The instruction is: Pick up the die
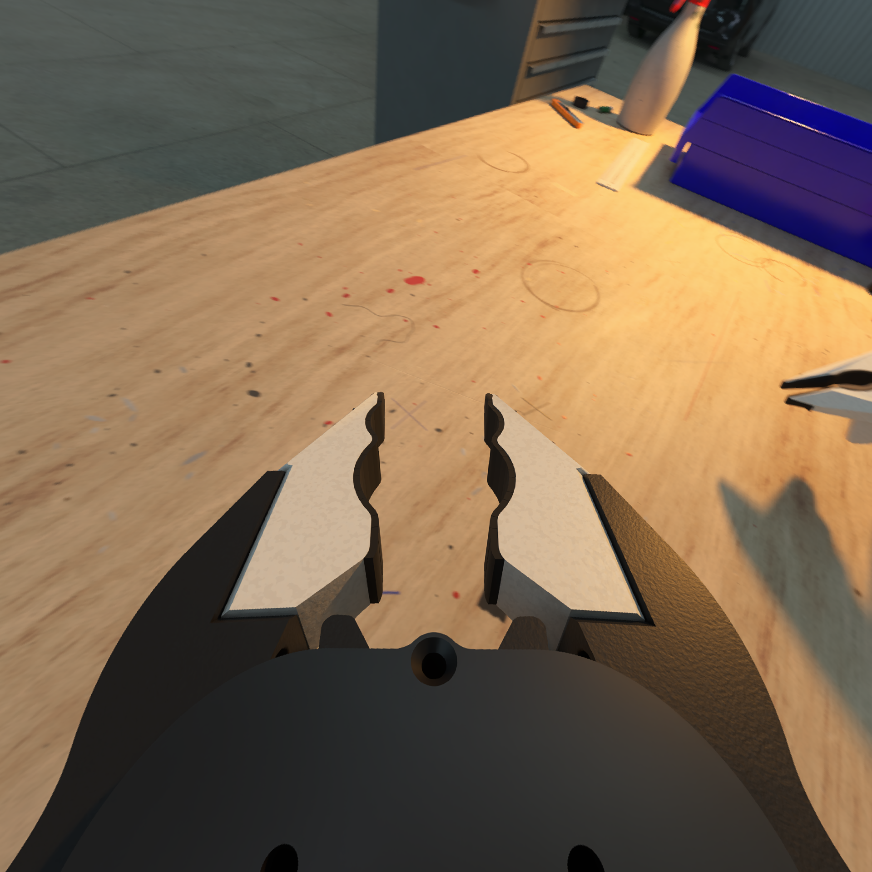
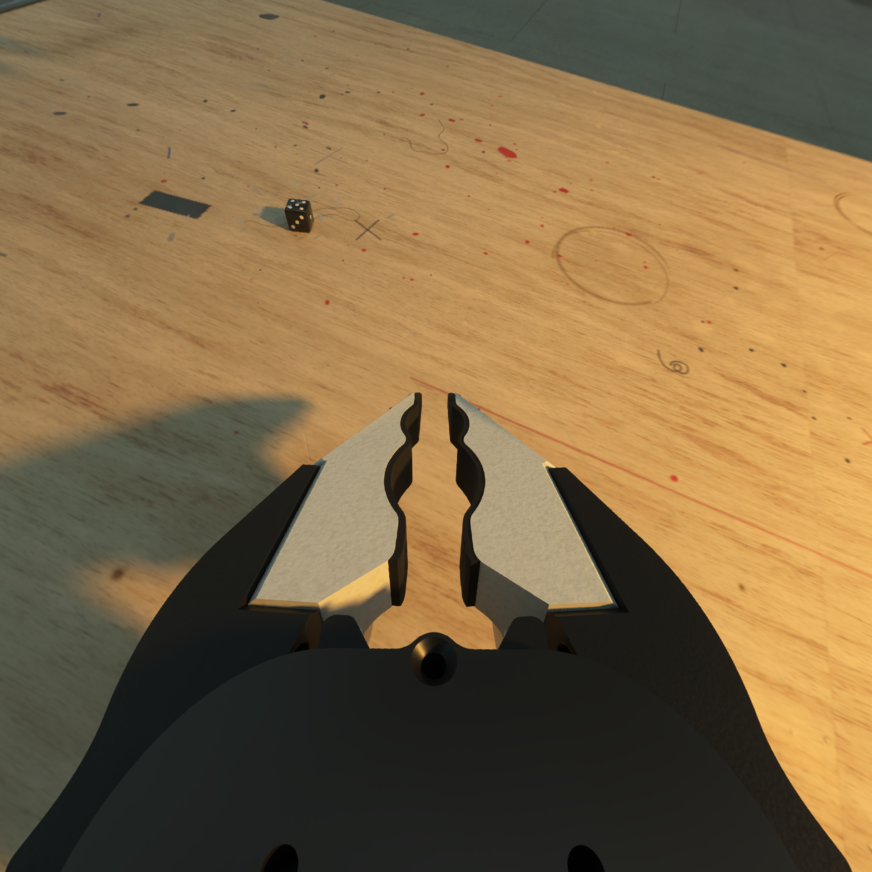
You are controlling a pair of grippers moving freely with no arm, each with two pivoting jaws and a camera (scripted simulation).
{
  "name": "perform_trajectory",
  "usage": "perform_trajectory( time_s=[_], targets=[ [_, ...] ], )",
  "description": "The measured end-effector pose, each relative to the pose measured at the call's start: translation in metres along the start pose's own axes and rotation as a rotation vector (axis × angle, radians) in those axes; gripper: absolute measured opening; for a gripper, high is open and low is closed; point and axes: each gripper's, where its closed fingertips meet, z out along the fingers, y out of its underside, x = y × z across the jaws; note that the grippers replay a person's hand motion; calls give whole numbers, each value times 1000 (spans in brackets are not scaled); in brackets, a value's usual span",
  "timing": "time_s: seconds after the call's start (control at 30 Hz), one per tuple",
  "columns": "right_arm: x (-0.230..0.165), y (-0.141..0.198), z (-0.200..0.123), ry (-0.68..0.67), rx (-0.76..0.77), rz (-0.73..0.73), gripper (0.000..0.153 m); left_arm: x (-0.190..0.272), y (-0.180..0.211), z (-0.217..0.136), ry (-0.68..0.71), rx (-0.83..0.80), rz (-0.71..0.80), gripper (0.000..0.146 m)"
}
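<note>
A small black die (image 2: 298, 215) with white pips rests on the wooden table (image 2: 519, 330), far ahead and to the left of my right gripper (image 2: 434, 395). The right gripper hovers above the table, empty, with its jaws only a narrow gap apart. My left gripper (image 1: 434, 395) is open wide and empty, low over the table (image 1: 236, 330). The die does not show in the left wrist view. The right gripper's fingers (image 1: 830, 391) show at the right edge of the left wrist view.
A blue bin (image 1: 778, 170), a bowling pin (image 1: 660, 71), a white strip (image 1: 623, 165) and an orange tool (image 1: 566, 113) sit at the table's far right. A drawer cabinet (image 1: 566, 47) stands behind. A dark grey rectangular patch (image 2: 174, 204) lies left of the die.
</note>
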Motion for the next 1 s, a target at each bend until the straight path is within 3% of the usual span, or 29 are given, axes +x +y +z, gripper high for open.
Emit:
perform_trajectory(
  time_s=[0.2,0.3,0.5,0.77,0.9,1.0],
  targets=[
    [-17,-15,16,-60,9,74,10,-42,-9,7,-105,16,18,43],
    [-19,-19,22,-71,23,98,10,-40,-10,15,-73,45,10,43],
    [-2,-15,23,2,6,94,11,9,-23,26,120,93,35,42],
    [21,3,-12,103,-1,60,10,88,-24,53,306,10,106,41],
    [33,8,-23,96,39,72,10,102,-3,69,238,-95,191,39],
    [31,7,-21,48,72,83,10,88,24,71,85,-262,314,38]
  ],
)
